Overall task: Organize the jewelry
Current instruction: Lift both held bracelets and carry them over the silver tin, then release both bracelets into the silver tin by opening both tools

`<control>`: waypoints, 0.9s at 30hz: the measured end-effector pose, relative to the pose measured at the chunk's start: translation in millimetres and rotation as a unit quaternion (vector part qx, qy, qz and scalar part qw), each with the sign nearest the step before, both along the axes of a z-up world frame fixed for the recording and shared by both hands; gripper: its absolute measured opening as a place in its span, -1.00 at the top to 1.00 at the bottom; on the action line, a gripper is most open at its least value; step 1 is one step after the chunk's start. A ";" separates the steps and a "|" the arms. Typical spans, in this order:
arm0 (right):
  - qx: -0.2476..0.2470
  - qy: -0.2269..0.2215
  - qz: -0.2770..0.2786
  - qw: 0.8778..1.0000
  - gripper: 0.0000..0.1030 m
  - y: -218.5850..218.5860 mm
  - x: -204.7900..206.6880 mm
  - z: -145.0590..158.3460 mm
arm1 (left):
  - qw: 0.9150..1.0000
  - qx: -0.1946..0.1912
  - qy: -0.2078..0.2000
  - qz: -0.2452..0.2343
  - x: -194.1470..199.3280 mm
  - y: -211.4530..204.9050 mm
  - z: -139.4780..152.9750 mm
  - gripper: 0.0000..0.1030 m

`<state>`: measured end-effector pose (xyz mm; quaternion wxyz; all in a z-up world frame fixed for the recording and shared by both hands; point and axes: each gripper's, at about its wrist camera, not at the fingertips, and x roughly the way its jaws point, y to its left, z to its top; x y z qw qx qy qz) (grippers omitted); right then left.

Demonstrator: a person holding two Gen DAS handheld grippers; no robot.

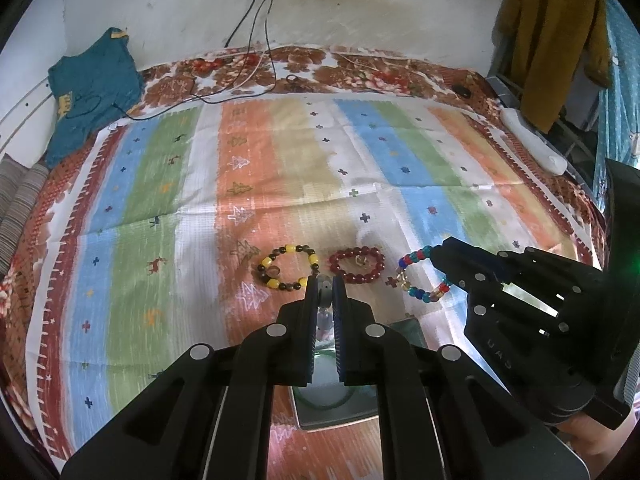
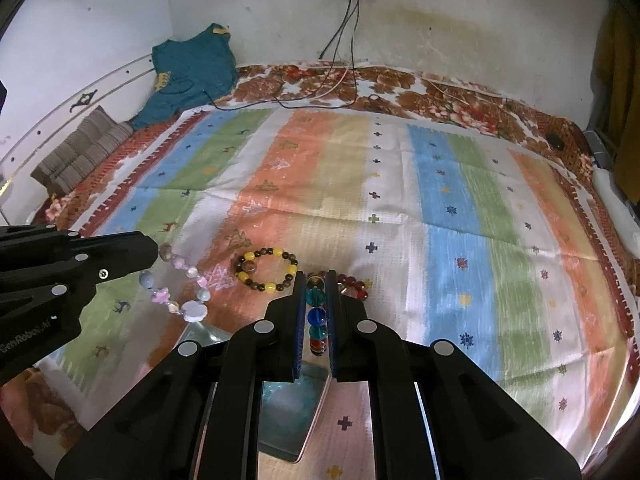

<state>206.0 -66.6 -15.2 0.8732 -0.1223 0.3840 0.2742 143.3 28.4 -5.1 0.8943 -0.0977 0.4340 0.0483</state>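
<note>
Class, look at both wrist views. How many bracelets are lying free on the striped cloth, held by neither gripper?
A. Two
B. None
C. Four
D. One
A: only the yellow-and-dark bead bracelet and the dark red bead bracelet lie on the striped cloth; the left gripper holds a pastel bracelet, the right gripper a multicolour one.

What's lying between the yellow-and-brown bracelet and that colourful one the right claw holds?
The dark red bead bracelet, seen in the left wrist view.
</note>
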 end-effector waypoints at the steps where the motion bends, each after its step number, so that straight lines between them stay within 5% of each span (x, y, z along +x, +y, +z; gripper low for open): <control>1: 0.001 0.000 0.001 1.000 0.80 -0.4 -1.5 0.4 | 1.000 0.000 -0.001 -0.001 -1.8 -1.0 0.5 0.87; 27: 0.005 0.022 0.001 1.000 0.79 -11.5 -36.7 -5.0 | 1.000 0.000 0.002 -0.006 -28.6 -10.1 2.2 0.83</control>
